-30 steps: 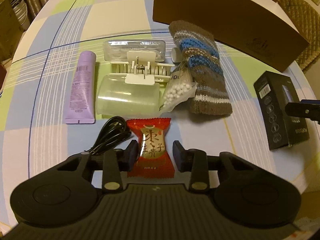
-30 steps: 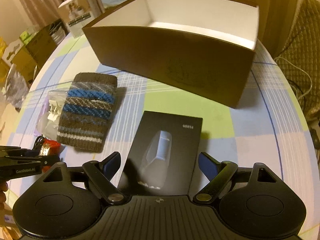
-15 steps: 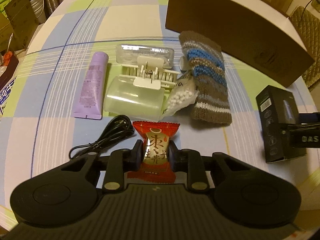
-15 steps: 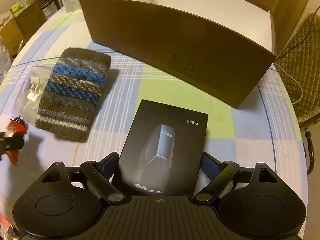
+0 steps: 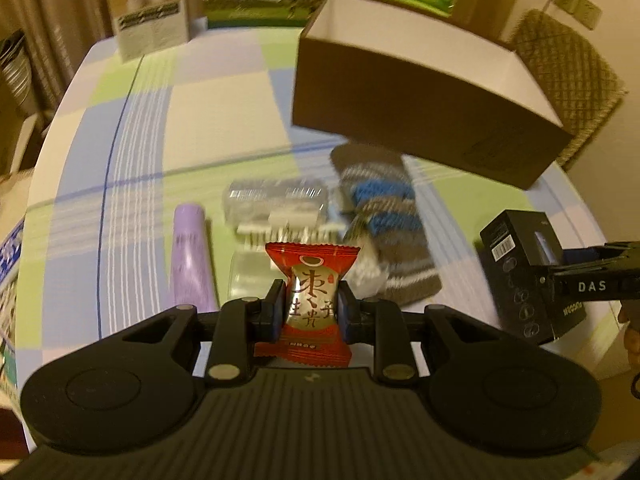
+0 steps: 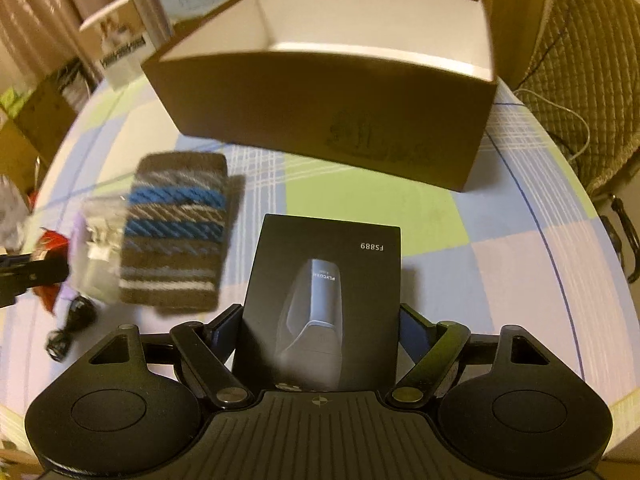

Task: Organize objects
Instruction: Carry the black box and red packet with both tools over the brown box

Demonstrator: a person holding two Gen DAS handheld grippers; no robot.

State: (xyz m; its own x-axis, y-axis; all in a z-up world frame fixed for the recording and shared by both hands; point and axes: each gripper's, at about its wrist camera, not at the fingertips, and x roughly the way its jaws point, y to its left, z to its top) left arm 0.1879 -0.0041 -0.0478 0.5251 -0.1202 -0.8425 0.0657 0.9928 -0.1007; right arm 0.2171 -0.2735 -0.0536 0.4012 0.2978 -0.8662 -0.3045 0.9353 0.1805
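The red candy packet [image 5: 310,300], gold-centred and crinkle-edged, is pinched in the left gripper [image 5: 309,312], lifted short of the brown box [image 5: 420,120], white inside. Right gripper [image 6: 320,320], jaws closing, straddles the black carton [image 6: 324,300] before that box.

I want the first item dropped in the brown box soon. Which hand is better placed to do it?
Left, probably. The left gripper is shut on the red candy packet, clear of the table. The right gripper, jaws just closing, only straddles the black box.
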